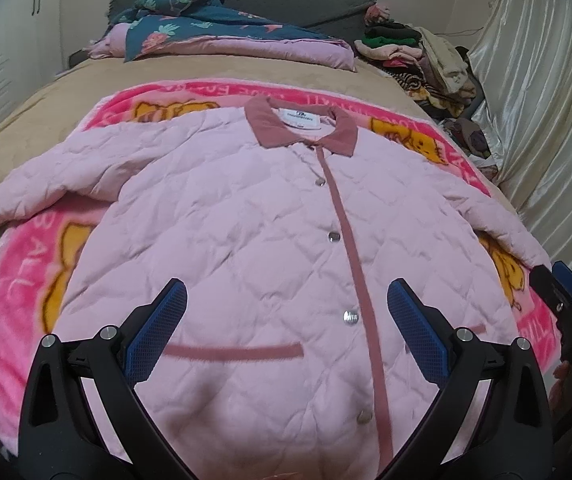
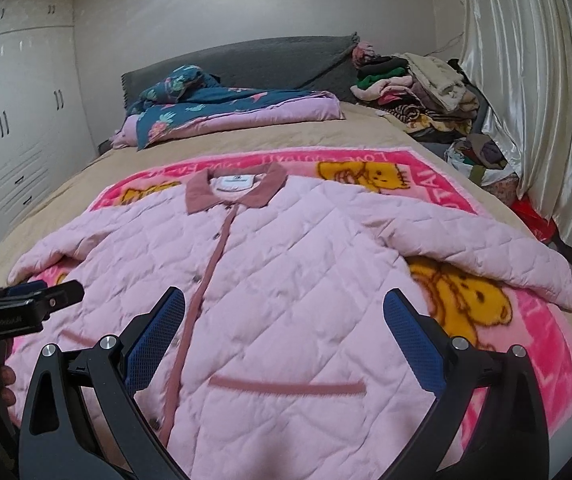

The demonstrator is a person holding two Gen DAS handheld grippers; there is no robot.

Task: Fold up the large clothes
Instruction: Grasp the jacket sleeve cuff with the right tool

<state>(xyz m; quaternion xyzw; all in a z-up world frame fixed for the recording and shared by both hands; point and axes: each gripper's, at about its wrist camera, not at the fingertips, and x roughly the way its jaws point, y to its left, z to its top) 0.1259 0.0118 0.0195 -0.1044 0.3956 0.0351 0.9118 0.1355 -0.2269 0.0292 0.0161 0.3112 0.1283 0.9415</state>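
One pink quilted jacket (image 1: 246, 240) flat on blanket (image 1: 18, 280); four snaps visible.

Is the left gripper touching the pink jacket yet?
Cannot tell. In the left wrist view the left gripper is open above the pink jacket, but no view plainly shows a gap or contact.

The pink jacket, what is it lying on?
The pink jacket lies flat on a bright pink blanket with yellow bears, spread over a tan bedcover. The blanket's middle is hidden under the jacket.
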